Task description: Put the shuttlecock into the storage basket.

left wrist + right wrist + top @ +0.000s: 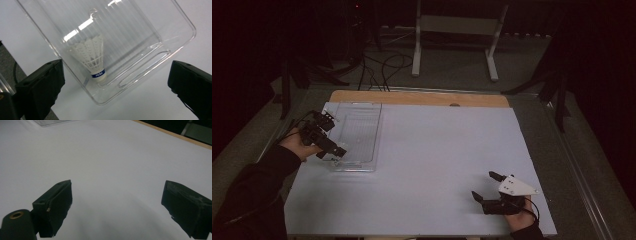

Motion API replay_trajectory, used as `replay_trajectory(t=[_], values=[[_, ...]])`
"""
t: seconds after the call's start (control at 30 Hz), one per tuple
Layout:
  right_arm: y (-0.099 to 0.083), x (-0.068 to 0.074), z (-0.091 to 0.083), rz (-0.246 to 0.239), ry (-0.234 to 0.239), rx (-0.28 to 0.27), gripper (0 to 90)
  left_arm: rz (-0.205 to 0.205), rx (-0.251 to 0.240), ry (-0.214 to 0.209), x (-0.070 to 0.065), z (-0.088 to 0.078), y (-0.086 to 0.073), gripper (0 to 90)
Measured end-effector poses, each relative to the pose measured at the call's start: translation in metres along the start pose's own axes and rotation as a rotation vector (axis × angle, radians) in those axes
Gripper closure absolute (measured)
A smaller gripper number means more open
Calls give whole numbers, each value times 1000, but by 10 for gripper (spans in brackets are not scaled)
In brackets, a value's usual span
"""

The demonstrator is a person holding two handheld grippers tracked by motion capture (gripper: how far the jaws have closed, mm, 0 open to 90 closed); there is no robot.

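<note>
A white feather shuttlecock (92,57) with a blue band around its cork lies in a clear plastic tray (185,27), cork toward the tray's near corner. In the high view the tray (377,135) stands at the left of the white table top. My left gripper (334,134) hovers over the tray's left rim, held by a hand. Its jaws (117,66) stand wide apart with nothing between the pads, and the shuttlecock sits below and beyond them. My right gripper (483,185) rests near the front right of the table, open and empty (117,187) over the bare white surface.
The white sheet (437,150) covers most of the table, with a wooden strip (422,98) showing along the far edge. Beyond it, a white frame stand (454,30) and black cables (382,70) are on the floor. Dark tripod legs (287,85) flank the table.
</note>
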State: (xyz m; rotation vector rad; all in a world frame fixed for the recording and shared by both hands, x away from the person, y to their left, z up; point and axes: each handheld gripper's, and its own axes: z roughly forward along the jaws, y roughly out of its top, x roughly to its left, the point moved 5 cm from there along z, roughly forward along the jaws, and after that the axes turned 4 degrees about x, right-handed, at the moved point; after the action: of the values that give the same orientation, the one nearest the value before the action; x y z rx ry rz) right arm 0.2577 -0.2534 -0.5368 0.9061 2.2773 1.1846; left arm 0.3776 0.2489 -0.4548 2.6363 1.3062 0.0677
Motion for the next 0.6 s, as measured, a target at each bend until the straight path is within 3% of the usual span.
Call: replay_trajectory(t=[0.23, 0.6], values=[[0, 0, 0, 1, -1, -1, 100, 8, -21, 10, -3, -1, 5, 2], [0, 0, 0, 1, 0, -1, 100, 16, -70, -21, -11, -7, 16, 1]])
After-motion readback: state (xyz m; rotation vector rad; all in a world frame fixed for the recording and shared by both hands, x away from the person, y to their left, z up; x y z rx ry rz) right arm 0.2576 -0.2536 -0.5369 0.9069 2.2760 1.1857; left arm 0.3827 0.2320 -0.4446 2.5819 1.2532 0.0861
